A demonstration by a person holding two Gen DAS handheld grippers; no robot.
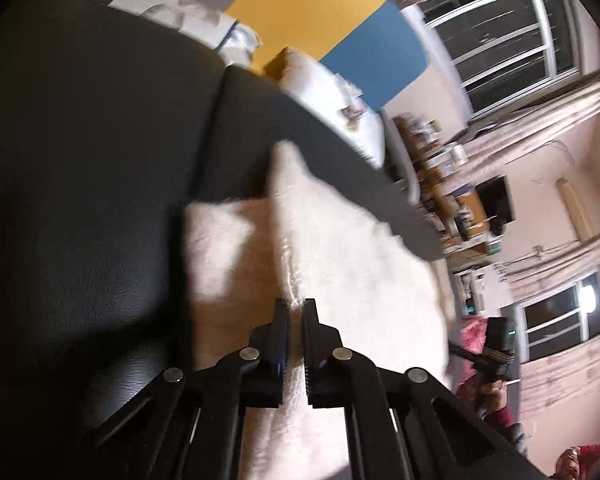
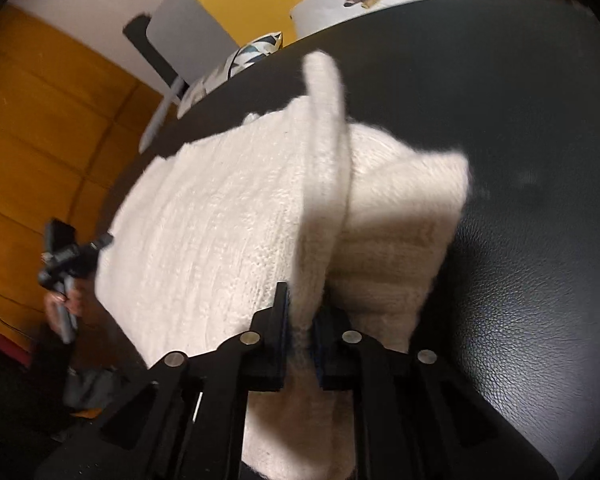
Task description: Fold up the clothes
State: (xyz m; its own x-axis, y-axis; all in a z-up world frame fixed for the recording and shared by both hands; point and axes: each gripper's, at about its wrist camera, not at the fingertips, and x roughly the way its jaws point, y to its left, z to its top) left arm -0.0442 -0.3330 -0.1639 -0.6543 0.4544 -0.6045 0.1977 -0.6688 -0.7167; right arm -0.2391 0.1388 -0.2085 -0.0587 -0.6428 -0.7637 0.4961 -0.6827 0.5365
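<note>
Cream knit, thick and fuzzy: the sweater (image 1: 340,240), seen from the left wrist, spread over a black leather surface (image 1: 80,160) and filling the lower middle of the view. Raised fold of that knit running up from the left gripper (image 1: 295,305), pinched between the two black fingers, jaws closed tight on the fabric with only the thin ridge of wool between the pads. Dark leather stretching left of and beyond the sweater, with a seam running through it. Past the sweater's far edge, a white pillow (image 1: 324,80) against yellow and blue wall panels. To the sweater's right, cluttered shelves (image 1: 440,168), curtains and two dark windows (image 1: 512,40). Low at the sweater's right edge, the other black gripper held in a hand, blurred.

From the right wrist, same sweater (image 2: 228,220) bunched into a thick, partly folded heap on the leather (image 2: 520,280). Right gripper (image 2: 300,304) clamped on a lifted fold at the sweater's near edge, fingers closed on the wool, fabric bulging over and between the pads. One strip of knit standing upright at the sweater's far side. Left of the sweater, the other gripper (image 2: 72,256) in a hand (image 2: 66,306), against an orange padded wall. Beyond the sweater, a patterned cushion (image 2: 256,50) and a white pillow with a printed animal.
</note>
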